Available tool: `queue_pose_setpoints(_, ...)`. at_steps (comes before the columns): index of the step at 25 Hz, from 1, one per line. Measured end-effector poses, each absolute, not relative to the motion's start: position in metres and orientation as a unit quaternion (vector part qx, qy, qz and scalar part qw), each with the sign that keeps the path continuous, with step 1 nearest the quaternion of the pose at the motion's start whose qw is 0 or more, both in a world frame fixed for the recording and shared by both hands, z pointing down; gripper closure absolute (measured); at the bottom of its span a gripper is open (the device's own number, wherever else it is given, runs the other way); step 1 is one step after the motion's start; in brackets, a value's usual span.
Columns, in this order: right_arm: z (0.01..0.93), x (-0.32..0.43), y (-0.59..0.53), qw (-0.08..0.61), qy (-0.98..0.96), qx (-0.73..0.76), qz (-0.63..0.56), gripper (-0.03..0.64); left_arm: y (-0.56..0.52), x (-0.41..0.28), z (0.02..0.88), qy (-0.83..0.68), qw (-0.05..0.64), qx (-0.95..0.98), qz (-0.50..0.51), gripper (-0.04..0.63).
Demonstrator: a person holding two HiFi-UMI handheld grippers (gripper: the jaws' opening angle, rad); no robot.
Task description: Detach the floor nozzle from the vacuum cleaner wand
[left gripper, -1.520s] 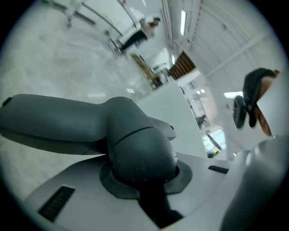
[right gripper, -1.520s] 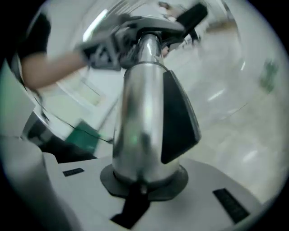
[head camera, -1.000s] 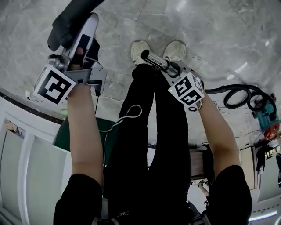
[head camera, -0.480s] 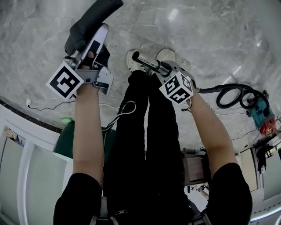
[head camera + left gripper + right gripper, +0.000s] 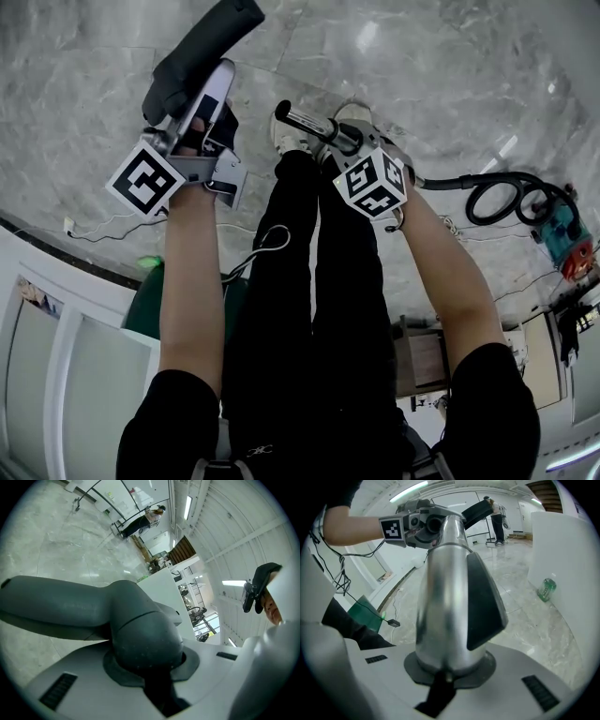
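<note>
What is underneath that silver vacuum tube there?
Beneath the wand, clamped in the right gripper, you see the person's white shoes and the marble floor. The wand and gripper cover part of the shoes.

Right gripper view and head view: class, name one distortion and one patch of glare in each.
Right gripper view: fisheye swells the near wand, and a bright streak runs down its metal. Head view: lines near the rim bow; lights glint off the marble floor.

Grey nozzle (image 5: 202, 52) apart from silver wand (image 5: 314, 125)
</note>
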State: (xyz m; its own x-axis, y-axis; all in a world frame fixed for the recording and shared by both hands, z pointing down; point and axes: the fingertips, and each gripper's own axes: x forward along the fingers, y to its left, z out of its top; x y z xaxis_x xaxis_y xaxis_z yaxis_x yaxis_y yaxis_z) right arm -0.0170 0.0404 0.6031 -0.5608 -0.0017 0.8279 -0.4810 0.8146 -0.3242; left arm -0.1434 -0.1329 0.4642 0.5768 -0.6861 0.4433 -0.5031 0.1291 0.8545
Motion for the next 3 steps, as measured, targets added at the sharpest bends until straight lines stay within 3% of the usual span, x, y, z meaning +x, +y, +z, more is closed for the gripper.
queue_pose_setpoints(3,0.6001,-0.0127,0.044,0.452,-0.84,0.15,0.26,0.56,-0.1301,-0.1389,0.4589,-0.45,0.593,0.664,-0.073,0.522)
